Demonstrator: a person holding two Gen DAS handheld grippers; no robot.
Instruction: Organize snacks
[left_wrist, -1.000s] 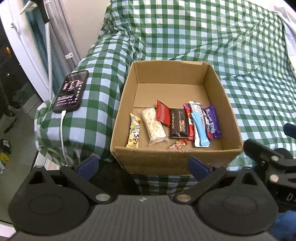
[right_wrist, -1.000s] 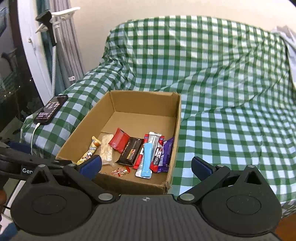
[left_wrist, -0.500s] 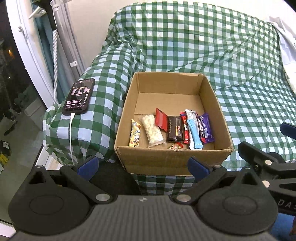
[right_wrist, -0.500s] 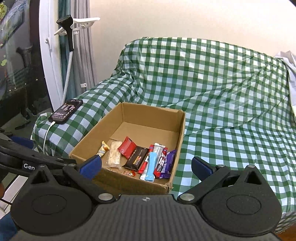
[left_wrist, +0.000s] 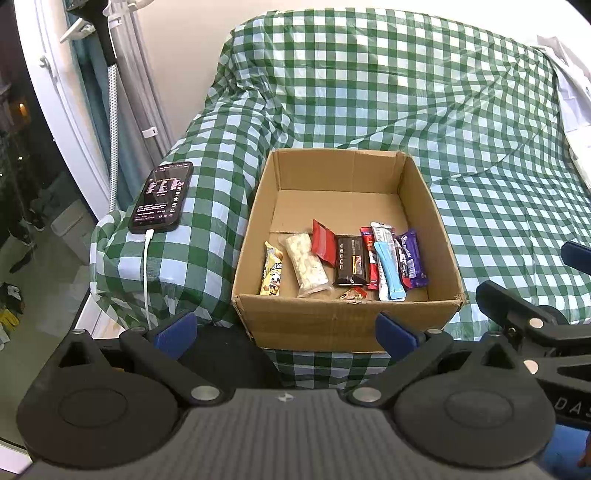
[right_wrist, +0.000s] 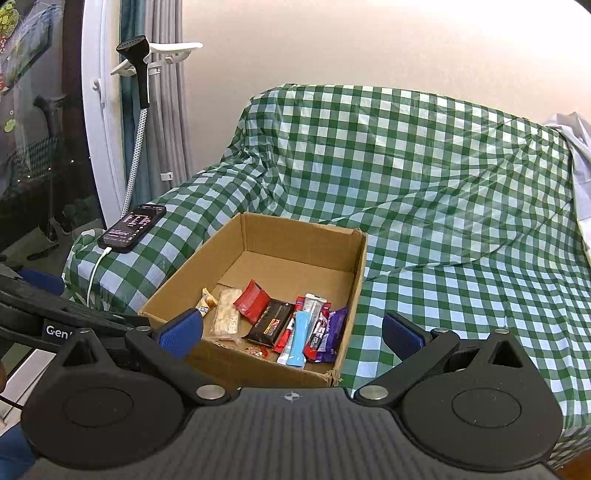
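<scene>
An open cardboard box (left_wrist: 347, 325) (right_wrist: 255, 254) rests on a sofa covered in green checked cloth (left_wrist: 424, 103). Several snacks lie in a row along its near end: a yellow bar (left_wrist: 272, 271), a clear packet of pale snacks (left_wrist: 307, 264), a red packet (left_wrist: 323, 242) (right_wrist: 252, 300), a dark chocolate bar (left_wrist: 351, 260), a light blue stick (left_wrist: 388, 271) (right_wrist: 299, 341) and a purple bar (left_wrist: 413, 256). My left gripper (left_wrist: 286, 330) is open and empty, in front of the box's near wall. My right gripper (right_wrist: 291, 334) is open and empty, near the box's front right corner.
A black phone (left_wrist: 161, 196) (right_wrist: 133, 227) with a white cable lies on the sofa arm left of the box. A white door frame, curtain and a hanging hose (right_wrist: 136, 110) stand at the far left. A white cloth (left_wrist: 569, 70) lies at the sofa's right end.
Both grippers have drawn back and up from the box, so it looks smaller and lower in view. Both stayed open and the snacks have not moved.
</scene>
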